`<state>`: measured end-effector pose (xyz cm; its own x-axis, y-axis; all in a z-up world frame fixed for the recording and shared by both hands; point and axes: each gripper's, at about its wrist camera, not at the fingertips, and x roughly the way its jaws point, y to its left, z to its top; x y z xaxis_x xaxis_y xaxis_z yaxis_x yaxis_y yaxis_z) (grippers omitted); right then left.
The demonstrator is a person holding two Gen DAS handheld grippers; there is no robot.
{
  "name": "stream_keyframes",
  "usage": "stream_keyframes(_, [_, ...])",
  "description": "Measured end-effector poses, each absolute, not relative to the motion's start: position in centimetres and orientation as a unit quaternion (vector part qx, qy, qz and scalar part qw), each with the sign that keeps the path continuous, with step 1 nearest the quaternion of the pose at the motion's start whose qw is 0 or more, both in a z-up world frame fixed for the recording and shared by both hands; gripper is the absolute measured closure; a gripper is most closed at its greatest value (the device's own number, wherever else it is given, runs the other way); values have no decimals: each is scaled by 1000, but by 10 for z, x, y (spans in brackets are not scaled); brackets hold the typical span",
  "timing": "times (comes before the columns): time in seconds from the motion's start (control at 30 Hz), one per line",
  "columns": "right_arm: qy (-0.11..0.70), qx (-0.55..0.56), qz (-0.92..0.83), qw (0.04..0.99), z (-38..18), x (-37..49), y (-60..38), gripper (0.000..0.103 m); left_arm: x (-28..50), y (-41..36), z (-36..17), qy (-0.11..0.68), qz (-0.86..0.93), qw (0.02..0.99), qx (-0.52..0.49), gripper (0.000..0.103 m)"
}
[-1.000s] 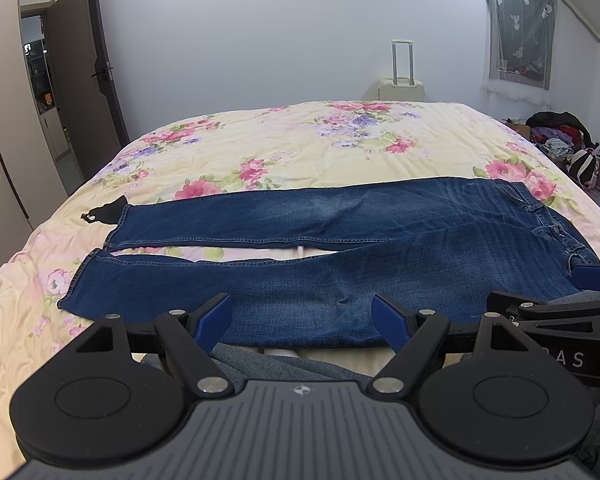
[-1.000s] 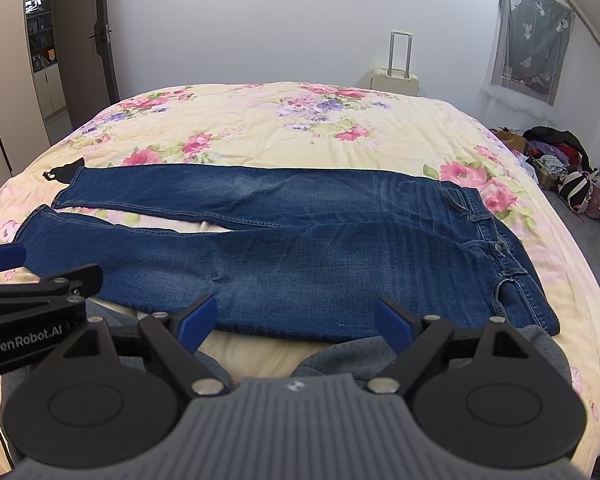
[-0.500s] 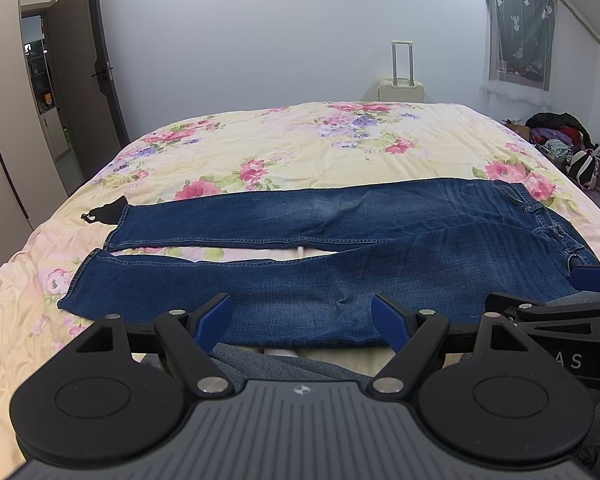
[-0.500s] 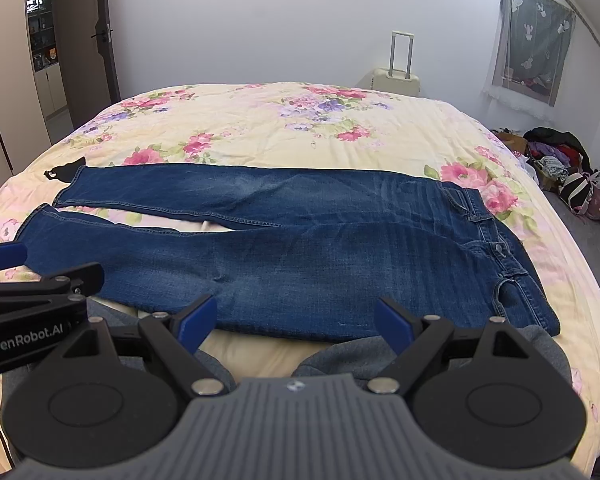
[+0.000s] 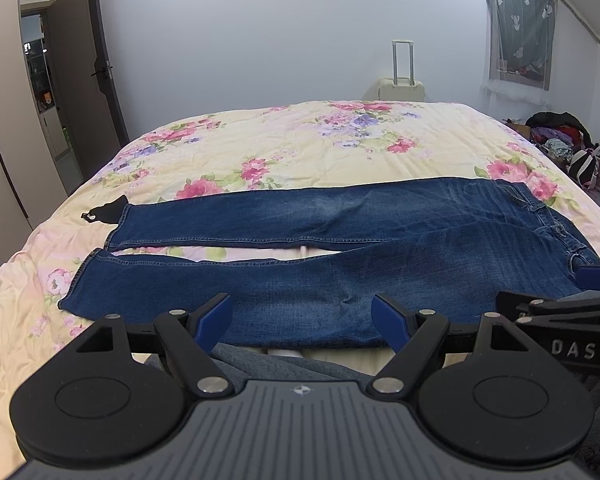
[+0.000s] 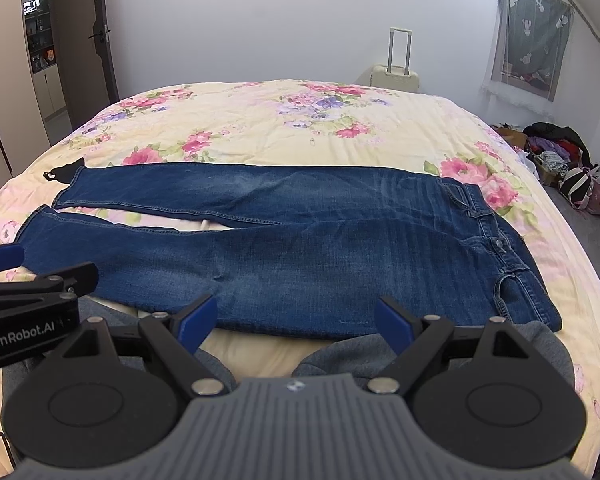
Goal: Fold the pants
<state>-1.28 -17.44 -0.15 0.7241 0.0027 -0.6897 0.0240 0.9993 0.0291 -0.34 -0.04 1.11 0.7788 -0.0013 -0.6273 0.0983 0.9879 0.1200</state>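
- Your left gripper (image 5: 302, 316) has its jaws spread wide, the blue pads holding nothing; it hovers above the near edge of the jeans (image 5: 340, 256), over the lower leg of the pair.
- Your right gripper (image 6: 296, 318) is likewise spread wide and empty, hanging above the near edge of the jeans (image 6: 300, 240), closer to the thigh and seat.
- The jeans lie flat across the floral bedspread (image 5: 320, 140), waistband toward your right, hems toward your left, the two legs parted by a thin wedge of sheet.
- A grey garment (image 6: 380, 352) sits just beneath both grippers, at the near edge of the bed and touching the jeans' lower hem line.
- The left view alone shows the side of your right gripper, bearing the letters "DAS", at its right margin; the right view alone shows your left gripper from the side, labelled "GenRobot.AI", at its left margin.
- The right view shows the waistband button and fly clearly; in the left view that end is partly hidden behind the other gripper.
- Both views catch a small black item (image 5: 104, 212) just beside the far leg's hem, a cream suitcase (image 5: 402, 88) against the far wall, and a heap of clothes (image 6: 556, 156) on the floor to the right.
- Against the frames from a second and half a second ago, nothing has shifted: both grippers keep the same spread and position, and the jeans lie unchanged.
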Motion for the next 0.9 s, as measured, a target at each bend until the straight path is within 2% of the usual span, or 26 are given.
stream_keyframes(0.13, [369, 21, -19, 929, 0, -7, -181, 21, 6, 11, 12, 331, -21, 941, 63, 12])
stream_keyframes(0.27, [356, 33, -27, 934, 0, 2, -197, 21, 18, 34, 11, 319, -32, 945, 66, 22])
stream_keyframes(0.33, [331, 40, -32, 942, 1, 6, -210, 21, 27, 49, 12, 307, -18, 948, 82, 28])
stream_keyframes(0.37, [314, 44, -39, 948, 2, 9, -219, 21, 30, 60, 11, 298, -14, 950, 94, 34])
stream_keyframes(0.5, [252, 59, -77, 963, -1, 27, -259, 21, 55, 104, 2, 290, -21, 948, 130, 42])
stream_keyframes(0.67, [234, 76, -63, 967, -14, 57, -313, 21, 82, 150, -31, 311, -46, 925, 214, 42])
stream_keyframes(0.9, [288, 17, -67, 955, -23, 107, -371, 22, 114, 204, -105, 379, -81, 864, 322, 42])
